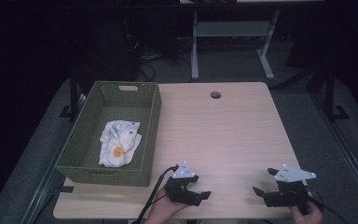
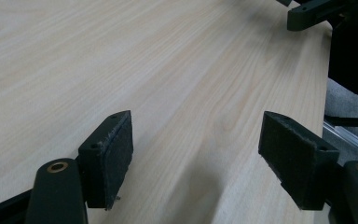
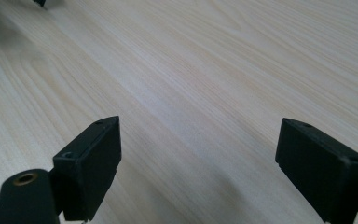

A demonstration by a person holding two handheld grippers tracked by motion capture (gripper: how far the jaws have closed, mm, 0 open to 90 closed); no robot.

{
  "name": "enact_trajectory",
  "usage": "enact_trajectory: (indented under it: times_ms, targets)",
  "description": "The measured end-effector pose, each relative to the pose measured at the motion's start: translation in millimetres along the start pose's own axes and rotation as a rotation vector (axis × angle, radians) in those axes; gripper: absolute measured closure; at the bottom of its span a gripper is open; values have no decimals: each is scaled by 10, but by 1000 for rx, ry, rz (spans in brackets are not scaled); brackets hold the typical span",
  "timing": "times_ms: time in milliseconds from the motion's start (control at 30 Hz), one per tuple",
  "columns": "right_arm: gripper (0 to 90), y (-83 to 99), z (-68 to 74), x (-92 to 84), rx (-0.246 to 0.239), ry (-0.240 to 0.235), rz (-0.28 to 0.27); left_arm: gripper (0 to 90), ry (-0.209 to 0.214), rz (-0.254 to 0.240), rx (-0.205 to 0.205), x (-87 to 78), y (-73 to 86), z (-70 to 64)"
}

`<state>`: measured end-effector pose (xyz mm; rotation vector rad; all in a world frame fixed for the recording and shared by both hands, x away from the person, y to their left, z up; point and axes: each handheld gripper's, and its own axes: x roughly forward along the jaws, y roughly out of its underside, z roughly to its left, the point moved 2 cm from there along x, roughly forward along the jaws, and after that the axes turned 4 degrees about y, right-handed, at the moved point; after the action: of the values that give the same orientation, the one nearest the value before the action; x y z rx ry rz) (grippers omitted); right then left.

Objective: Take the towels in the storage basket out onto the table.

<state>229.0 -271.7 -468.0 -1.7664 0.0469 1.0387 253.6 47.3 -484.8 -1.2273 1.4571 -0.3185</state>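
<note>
Cloth point(image 1: 119, 143) lies crumpled in basket point(image 1: 151, 135), far left on desk point(image 1: 228, 135). Left gripper point(image 1: 204, 196) and right gripper point(image 1: 263, 181) rest near edge, jaws wide, empty. Judged: placing appears done; nothing left.

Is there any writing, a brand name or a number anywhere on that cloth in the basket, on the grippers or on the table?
None can be read.
Cloth in the green basket: printed with small coloured patterns and an orange spot, too small and blurred to tell whether any are letters.
Left gripper and right gripper: no label shows.
Table: plain wood grain, no marks.
</note>
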Motion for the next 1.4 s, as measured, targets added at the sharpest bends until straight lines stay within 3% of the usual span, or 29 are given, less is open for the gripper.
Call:
enact_trajectory:
  times_ms: [133, 300, 700, 867, 933, 967, 1200, 1400]
  targets:
    - [139, 0, 0, -8, 4, 1, -6, 264, 4, -9, -11, 4, -31, 0]
    - [139, 2, 15, -34, 4, 3, -10, 264, 1, 3, 12, 2, -56, -13]
    - [139, -19, 35, -14, -1, 4, -5, 253, 7, -40, 23, -48, -303, 9]
    - [139, -15, 38, -25, -1, 1, -10, 253, -14, -36, 1, -21, -444, 93]
    - [139, -11, 35, -33, 3, -3, -10, 257, -20, -32, 10, -17, -479, 124]
    - [139, -10, 36, -36, 2, -3, -13, 261, -28, -8, 12, -3, -511, 148]
    - [140, -8, 26, -36, 1, -1, -16, 272, -51, 14, -8, -25, -615, 249]
    - [139, -9, 31, -34, 1, -2, -17, 267, -32, 16, -14, -98, -750, 265]
